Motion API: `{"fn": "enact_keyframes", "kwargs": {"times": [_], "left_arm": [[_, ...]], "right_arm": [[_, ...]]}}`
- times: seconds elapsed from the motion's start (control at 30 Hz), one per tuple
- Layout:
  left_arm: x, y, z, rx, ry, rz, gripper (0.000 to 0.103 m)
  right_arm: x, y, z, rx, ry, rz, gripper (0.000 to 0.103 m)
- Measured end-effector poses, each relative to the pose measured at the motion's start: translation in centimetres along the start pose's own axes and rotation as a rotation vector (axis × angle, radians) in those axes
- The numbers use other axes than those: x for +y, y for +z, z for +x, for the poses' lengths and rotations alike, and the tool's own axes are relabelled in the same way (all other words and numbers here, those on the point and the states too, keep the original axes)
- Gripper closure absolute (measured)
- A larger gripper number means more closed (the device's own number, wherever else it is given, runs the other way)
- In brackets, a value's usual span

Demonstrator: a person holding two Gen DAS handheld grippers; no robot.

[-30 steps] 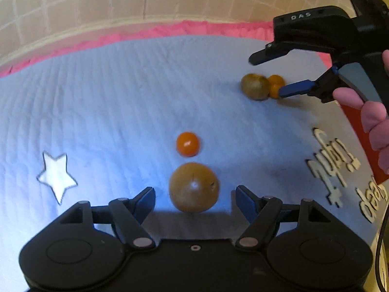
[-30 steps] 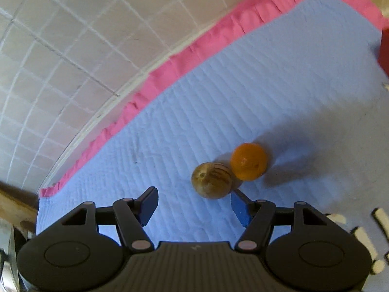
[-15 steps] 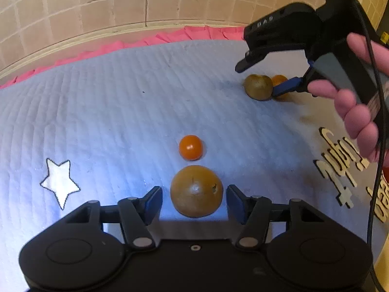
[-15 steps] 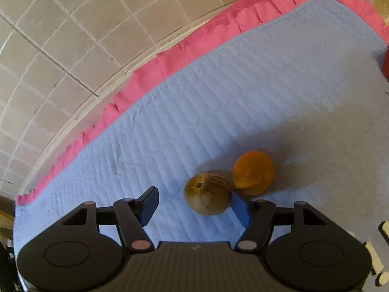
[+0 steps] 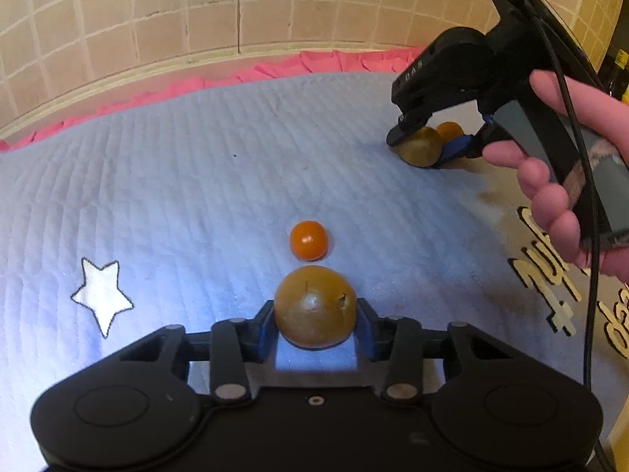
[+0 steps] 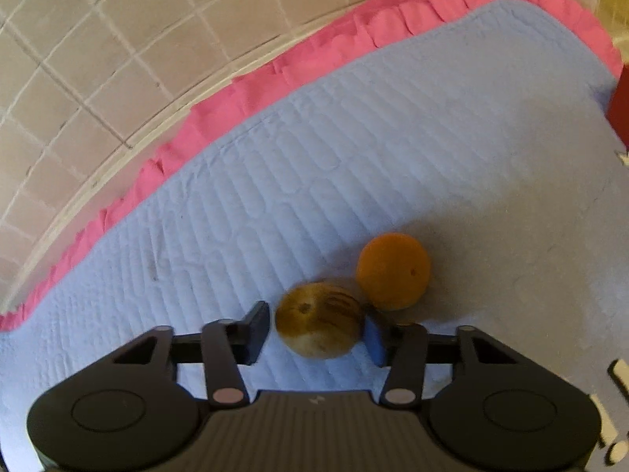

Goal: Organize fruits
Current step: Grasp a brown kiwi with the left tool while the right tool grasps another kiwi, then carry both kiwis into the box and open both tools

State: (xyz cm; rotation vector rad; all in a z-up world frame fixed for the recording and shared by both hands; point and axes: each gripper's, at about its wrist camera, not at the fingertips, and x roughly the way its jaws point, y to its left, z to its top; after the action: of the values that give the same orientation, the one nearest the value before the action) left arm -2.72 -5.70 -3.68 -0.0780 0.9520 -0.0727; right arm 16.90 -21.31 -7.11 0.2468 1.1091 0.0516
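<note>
My left gripper (image 5: 314, 326) is shut on a large brown round fruit (image 5: 314, 310) resting on the blue quilted mat (image 5: 196, 181). A small orange fruit (image 5: 308, 239) lies just beyond it. My right gripper (image 6: 316, 332) has its jaws closed in around a striped brown fruit (image 6: 318, 324), the right pad touching it and a small gap at the left pad. An orange fruit (image 6: 393, 271) touches that brown fruit on its far right. The right gripper (image 5: 428, 145) also shows in the left wrist view, straddling the striped fruit (image 5: 418, 151).
The mat has a pink ruffled border (image 6: 275, 70) against a tiled wall (image 5: 157, 19). A white star patch (image 5: 101, 299) lies at left. Cream lettering (image 5: 550, 271) is on the mat at right. A red object (image 6: 621, 106) sits at the right edge.
My left gripper moved forward and shut on the large brown fruit. My right gripper lowered over the striped brown fruit and its jaws narrowed around it.
</note>
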Motion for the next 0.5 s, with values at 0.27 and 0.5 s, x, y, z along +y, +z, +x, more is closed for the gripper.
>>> {"fn": "enact_keyframes", "kwargs": {"times": [0.27, 0.5], "left_arm": [[-1.3, 1.3, -3.1, -0.117, -0.019, 0.047, 0.057], [-5.6, 5.5, -5.2, -0.228, -0.129, 0.137, 0.057]], "right_arm": [[-2.7, -0.4, -4.6, -0.017, 0.186, 0.117, 0.058], [-7.0, 1.3, -13.5, -0.198, 0.235, 0.154, 0.058]]}}
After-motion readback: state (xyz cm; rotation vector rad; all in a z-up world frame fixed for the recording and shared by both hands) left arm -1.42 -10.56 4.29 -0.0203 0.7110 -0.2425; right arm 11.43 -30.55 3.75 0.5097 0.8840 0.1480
